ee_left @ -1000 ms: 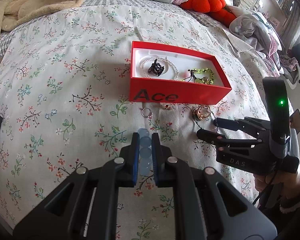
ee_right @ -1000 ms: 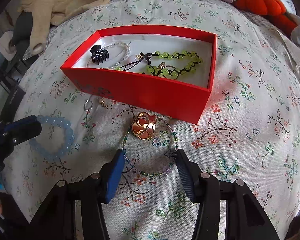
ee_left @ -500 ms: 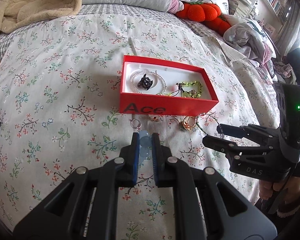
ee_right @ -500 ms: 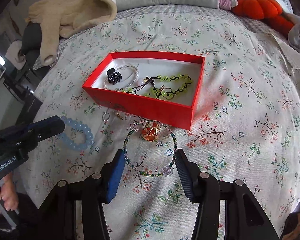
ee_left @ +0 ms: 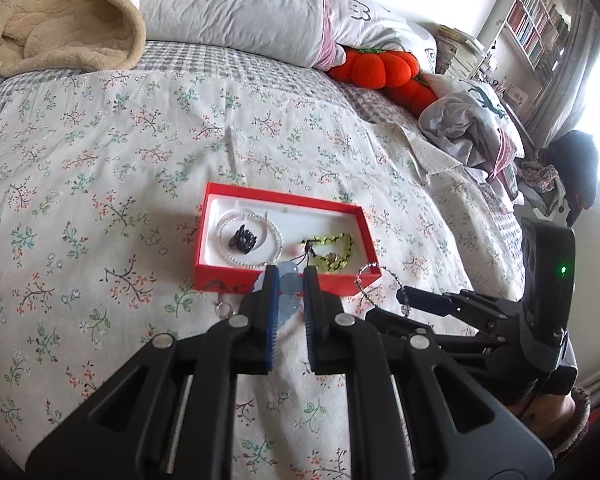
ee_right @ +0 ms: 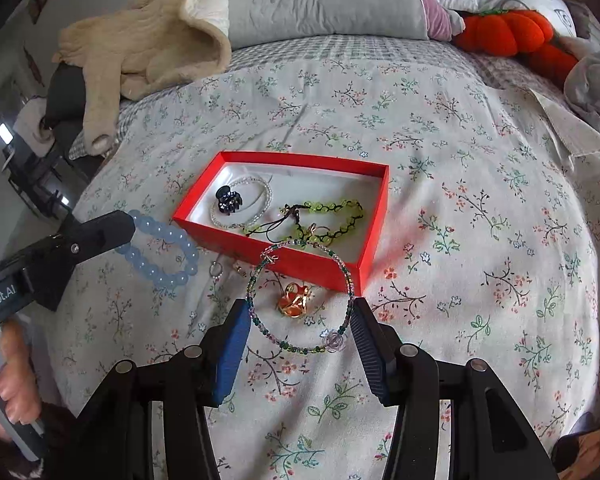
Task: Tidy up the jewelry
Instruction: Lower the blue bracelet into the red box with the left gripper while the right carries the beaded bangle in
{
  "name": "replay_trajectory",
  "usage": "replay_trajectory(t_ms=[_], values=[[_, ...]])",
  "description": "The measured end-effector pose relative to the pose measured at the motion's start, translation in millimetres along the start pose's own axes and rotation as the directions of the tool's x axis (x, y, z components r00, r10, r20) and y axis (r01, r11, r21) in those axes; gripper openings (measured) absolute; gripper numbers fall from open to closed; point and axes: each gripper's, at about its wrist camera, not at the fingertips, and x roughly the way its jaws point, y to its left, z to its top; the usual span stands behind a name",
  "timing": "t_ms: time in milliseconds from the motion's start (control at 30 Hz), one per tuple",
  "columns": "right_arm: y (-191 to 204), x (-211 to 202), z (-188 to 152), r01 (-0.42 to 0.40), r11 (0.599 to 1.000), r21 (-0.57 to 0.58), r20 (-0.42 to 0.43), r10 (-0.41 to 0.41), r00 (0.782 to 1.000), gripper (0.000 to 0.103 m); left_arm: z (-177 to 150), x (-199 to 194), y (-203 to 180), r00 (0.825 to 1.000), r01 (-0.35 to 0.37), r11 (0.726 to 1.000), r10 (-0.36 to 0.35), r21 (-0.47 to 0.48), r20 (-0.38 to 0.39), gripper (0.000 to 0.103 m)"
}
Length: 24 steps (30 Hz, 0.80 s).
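Note:
A red box (ee_left: pixel 284 200) (ee_right: pixel 300 157) lies on the flowered bedspread. In it are a black claw clip (ee_right: pixel 228 200), a pearl bracelet (ee_right: pixel 260 196) and a green bead cord bracelet (ee_right: pixel 332 208). My left gripper (ee_left: pixel 290 280) (ee_right: pixel 116 228) is shut on a pale blue bead bracelet (ee_left: pixel 288 284) (ee_right: pixel 160 248), held above the bed left of the box. My right gripper (ee_right: pixel 299 306) (ee_left: pixel 404 296) grips a thin green-and-purple bead bracelet (ee_right: pixel 333 340) (ee_left: pixel 374 270) across its width, lifted before the box's near wall. Under it a gold clip (ee_right: pixel 294 300) lies on the bed.
A small ring (ee_right: pixel 216 270) and a tiny gold piece (ee_right: pixel 239 268) lie by the box's front. A beige blanket (ee_left: pixel 52 16), a grey pillow (ee_left: pixel 240 4), an orange pumpkin plush (ee_left: pixel 376 68) and a clothes pile (ee_left: pixel 468 128) sit at the bed's far side.
Both grippers have risen and the box looks farther away. The thin bracelet has come up off the bed with the right gripper. The blue bracelet stays in the left.

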Motion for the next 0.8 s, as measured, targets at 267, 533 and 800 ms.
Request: replay_trajectory(t_ms=[267, 533, 800], values=[[-4.1, -1.4, 12.1, -0.003, 1.000, 0.015, 0.025, 0.002, 1.000, 0.053, 26.4, 13.6, -8.8, 0.992, 0.103, 0.994, -0.099, -0.047, 0.084, 0.013], [-11.1, 10.3, 18.8, 0.012, 1.000, 0.024, 0.010, -0.012, 1.000, 0.053, 28.8, 49.5, 11.1, 0.998, 0.023, 0.996, -0.018, -0.088, 0.061, 0.013], [-4.7, 23.6, 25.7, 0.024, 1.000, 0.003, -0.002, -0.024, 1.000, 0.053, 25.4, 61.0, 36.5, 0.993, -0.110, 0.990, 0.113, -0.090, 0.023, 0.013]])
